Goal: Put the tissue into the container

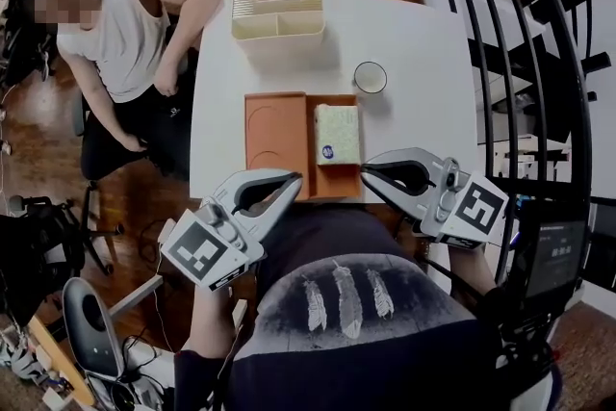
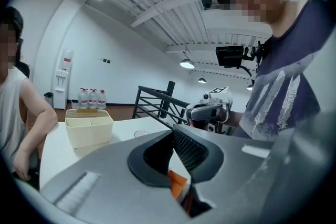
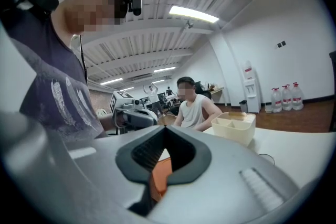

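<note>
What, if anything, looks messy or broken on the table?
Nothing stands out. The tissue pack lies flat in the right part of the orange tray. The cream container stands upright at the far edge of the table. The small round cup sits upright to the right. Nothing looks spilled or tipped.

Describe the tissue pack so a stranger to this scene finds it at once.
Start at the white table; an orange tray lies at its near edge. The tissue pack rests on the tray's right half: a pale patterned rectangle with a small blue mark, unlike the cream container and round glass farther back.
</note>
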Motion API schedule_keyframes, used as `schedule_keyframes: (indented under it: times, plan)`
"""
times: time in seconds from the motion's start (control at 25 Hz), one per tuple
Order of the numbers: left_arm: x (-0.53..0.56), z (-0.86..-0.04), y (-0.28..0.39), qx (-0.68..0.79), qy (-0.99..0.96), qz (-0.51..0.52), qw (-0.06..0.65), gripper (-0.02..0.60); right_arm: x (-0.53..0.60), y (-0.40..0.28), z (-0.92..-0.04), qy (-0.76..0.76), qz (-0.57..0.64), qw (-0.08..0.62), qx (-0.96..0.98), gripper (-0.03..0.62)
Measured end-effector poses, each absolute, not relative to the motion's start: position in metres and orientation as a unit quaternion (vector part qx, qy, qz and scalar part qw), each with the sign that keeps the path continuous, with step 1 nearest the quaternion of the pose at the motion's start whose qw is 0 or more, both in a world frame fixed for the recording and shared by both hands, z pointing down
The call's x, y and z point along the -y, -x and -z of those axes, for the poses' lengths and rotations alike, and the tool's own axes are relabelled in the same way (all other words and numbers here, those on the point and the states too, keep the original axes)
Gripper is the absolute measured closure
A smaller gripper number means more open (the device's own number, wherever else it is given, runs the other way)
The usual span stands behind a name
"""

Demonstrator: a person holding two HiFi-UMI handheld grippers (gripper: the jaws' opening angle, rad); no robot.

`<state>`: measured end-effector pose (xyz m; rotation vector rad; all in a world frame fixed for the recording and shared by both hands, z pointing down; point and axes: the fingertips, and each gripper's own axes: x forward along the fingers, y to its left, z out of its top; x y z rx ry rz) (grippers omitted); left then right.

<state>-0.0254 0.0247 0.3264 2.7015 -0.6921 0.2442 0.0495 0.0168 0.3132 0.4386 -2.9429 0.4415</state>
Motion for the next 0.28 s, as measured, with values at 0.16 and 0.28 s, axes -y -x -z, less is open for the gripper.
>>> schedule_keyframes:
  times: [0.16, 0.28]
  plan:
    - [-0.048, -0.328, 0.045, 0.233, -0.954, -0.087, 0.165, 0.568, -0.042, -0.027, -0.312, -0.155, -0.137, 0.071, 0.976, 0.589]
    - [-0.068, -0.331, 0.059, 0.223, -0.957, -0.095, 0.157, 0.568, -0.060, -0.013, -0.312, -0.162, -0.136, 0.071, 0.975, 0.589]
